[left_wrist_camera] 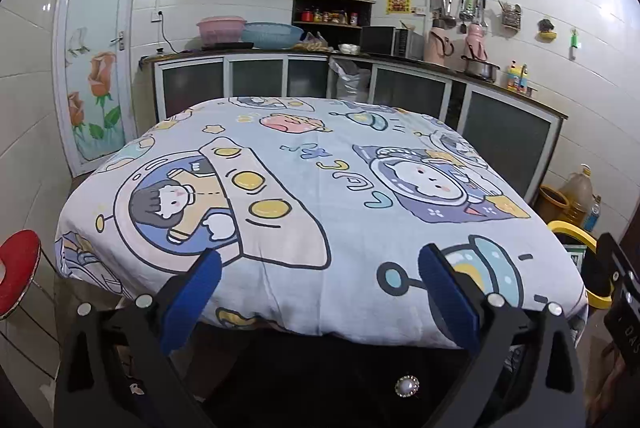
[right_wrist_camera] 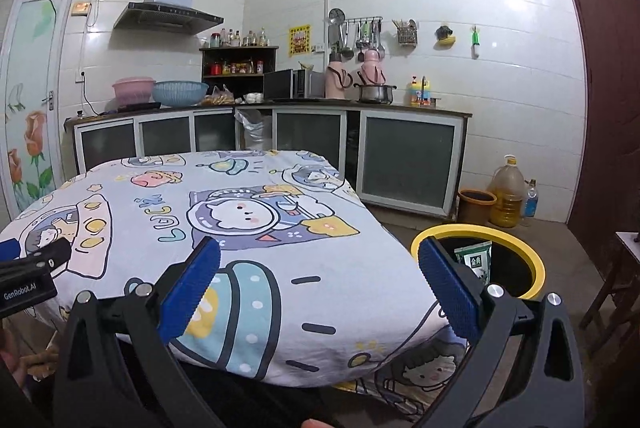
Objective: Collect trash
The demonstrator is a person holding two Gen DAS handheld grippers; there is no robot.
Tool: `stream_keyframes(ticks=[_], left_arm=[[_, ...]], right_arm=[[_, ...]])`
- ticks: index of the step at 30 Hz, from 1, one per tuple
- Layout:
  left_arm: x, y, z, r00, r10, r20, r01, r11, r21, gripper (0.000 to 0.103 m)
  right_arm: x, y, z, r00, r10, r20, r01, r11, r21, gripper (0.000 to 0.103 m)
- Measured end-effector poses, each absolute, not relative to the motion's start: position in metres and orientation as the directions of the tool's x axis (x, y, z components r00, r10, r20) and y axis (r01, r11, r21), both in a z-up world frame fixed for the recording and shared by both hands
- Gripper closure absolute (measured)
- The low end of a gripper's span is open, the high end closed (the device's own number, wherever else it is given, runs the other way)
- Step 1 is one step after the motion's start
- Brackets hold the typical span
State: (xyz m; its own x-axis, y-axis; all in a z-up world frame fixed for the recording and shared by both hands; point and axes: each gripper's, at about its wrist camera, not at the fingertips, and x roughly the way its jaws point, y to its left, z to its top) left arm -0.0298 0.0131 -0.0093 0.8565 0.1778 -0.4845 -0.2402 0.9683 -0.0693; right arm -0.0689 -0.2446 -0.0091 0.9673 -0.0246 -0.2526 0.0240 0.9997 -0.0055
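Two grippers hover at the near edge of the cloth-covered table (left_wrist_camera: 320, 188), and the yellow-rimmed bin serves as the landmark for both views. From the left wrist camera, the left gripper (left_wrist_camera: 320, 270) has its blue fingers (left_wrist_camera: 192, 300) spread wide with nothing between them, held level over the near edge of the table, well to the left of the bin (left_wrist_camera: 576, 234); that neutral, open pose reads as waiting rather than reaching, since no trash shows on the cartoon-print cloth from here. Only a slice of the bin's yellow rim shows past the table's right corner, partly behind the other gripper's black body, with a bit of green-and-white packet just inside it. From the right wrist camera, the right gripper (right_wrist_camera: 320, 262) is likewise wide open and empty, its right-hand finger overlapping the bin's near-left rim (right_wrist_camera: 538, 268) in the picture. The bin stands on the floor just beside the table's right edge, probably so rubbish can go straight in. Its dark interior holds a green packet (right_wrist_camera: 476, 258) leaning upright against the near-left side; what else lies below it I cannot tell. Judging by the bare cloth, the collecting looks largely finished.
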Motion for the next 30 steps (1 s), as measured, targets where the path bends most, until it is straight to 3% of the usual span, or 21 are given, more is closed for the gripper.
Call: stream_keyframes(ticks=[16, 30], left_arm=[[-0.027, 0.014, -0.018, 0.847, 0.173, -0.503, -0.243, 0.967, -0.075, 0.008], [-0.026, 0.015, -0.022, 0.842, 0.176, -0.511, -0.241, 0.969, -0.063, 0.008]], right_arm=[[-0.053, -0.244, -0.02, 0.941, 0.0, -0.338, 0.005, 1.0, 0.012, 0.008], [-0.051, -0.244, -0.022, 0.936, -0.005, -0.352, 0.01, 1.0, 0.013, 0.008]])
